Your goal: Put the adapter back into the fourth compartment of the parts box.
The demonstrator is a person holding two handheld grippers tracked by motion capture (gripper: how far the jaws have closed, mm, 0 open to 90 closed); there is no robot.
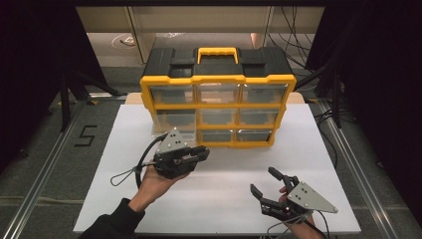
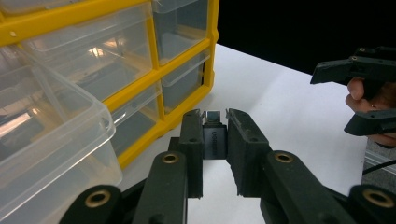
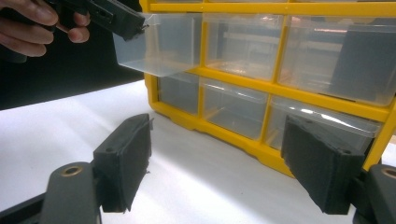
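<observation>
A yellow and black organiser (image 1: 217, 79) with clear drawers stands at the back of the white board (image 1: 109, 199). Its middle-left drawer (image 1: 171, 130) is pulled out towards me; it also appears as a clear drawer (image 2: 46, 130) and, from the right, as a clear drawer (image 3: 163, 44). My left gripper (image 1: 204, 152) hovers just in front of that drawer, shut on a small black adapter (image 2: 215, 137) with a metal plug at its tip. In its own view the left gripper (image 2: 215, 116) clamps the adapter's sides. My right gripper (image 1: 262, 180) rests open near the front right, jaws wide with nothing between them.
The organiser's other drawers (image 3: 243, 44) are pushed in. The left gripper (image 3: 121, 18) shows at the pulled-out drawer's corner, and the right gripper (image 2: 334, 102) at the side of the left gripper view. Metal rails (image 1: 50, 164) and dark floor flank the board.
</observation>
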